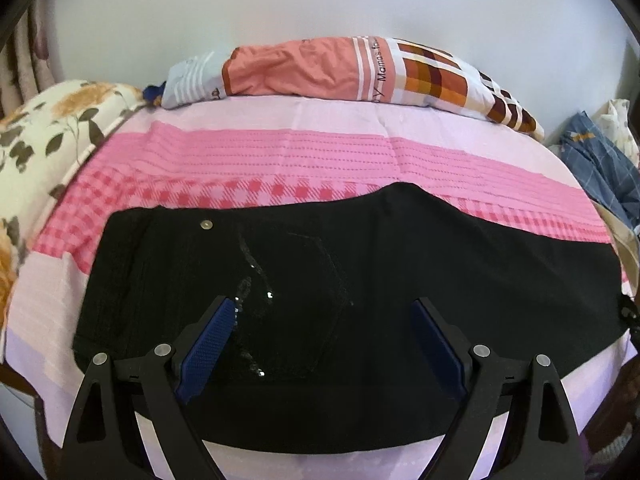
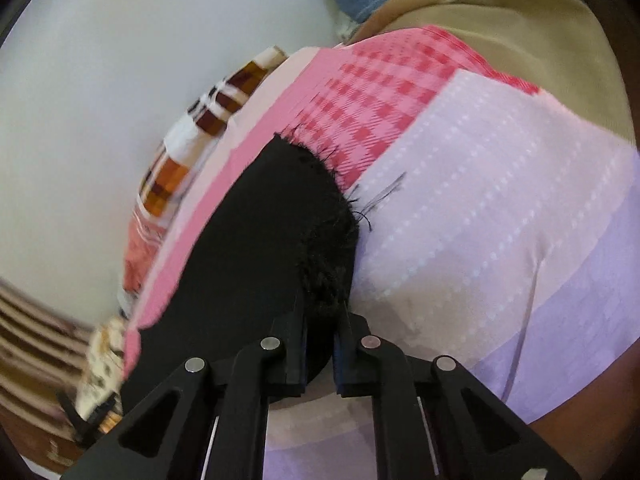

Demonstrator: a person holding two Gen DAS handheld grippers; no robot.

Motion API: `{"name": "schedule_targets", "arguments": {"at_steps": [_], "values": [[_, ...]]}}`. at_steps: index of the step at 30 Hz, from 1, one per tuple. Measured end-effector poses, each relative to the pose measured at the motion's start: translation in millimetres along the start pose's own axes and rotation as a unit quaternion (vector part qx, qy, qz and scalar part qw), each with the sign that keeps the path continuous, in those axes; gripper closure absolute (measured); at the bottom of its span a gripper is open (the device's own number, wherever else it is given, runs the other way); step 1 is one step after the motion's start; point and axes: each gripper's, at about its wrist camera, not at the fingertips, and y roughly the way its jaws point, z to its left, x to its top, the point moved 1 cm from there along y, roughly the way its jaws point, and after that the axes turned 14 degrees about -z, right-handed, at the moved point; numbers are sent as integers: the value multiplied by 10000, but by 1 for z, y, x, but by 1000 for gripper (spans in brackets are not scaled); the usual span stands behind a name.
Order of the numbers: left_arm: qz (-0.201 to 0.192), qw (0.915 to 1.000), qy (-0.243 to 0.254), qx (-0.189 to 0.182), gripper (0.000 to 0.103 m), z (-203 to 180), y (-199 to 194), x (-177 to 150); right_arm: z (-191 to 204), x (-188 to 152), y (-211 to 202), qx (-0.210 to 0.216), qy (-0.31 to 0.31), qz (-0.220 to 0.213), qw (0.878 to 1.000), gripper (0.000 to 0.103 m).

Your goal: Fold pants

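Black tool frames, blue pads, silver screws.

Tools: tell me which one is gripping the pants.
The right tool, shut on the pants at their frayed hem; the left tool hangs open above them.

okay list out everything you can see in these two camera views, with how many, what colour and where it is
pants: one, black, spread flat across the near half of the bed; frayed hem at the right end
bedsheet: one, pink checks with lilac bands, under the pants
long pillow: one, salmon with orange-brown checks, along the far edge by the wall
floral pillow: one, cream with orange flowers, far left
blue cloth: one, blue check, bunched at the far right
wall: one, pale grey, behind the bed
left gripper: one, black with blue pads, open above the pants near the waist
right gripper: one, black, shut on the frayed hem
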Motion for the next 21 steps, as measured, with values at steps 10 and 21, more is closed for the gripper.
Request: {"name": "schedule_targets", "arguments": {"at_steps": [10, 21], "values": [[372, 9981, -417, -272, 14, 3, 9, -4, -7, 9, 2, -28, 957, 171, 9953, 96], [338, 9973, -615, -195, 13, 19, 4, 0, -10, 12, -22, -127, 1104, -17, 9938, 97]]}}
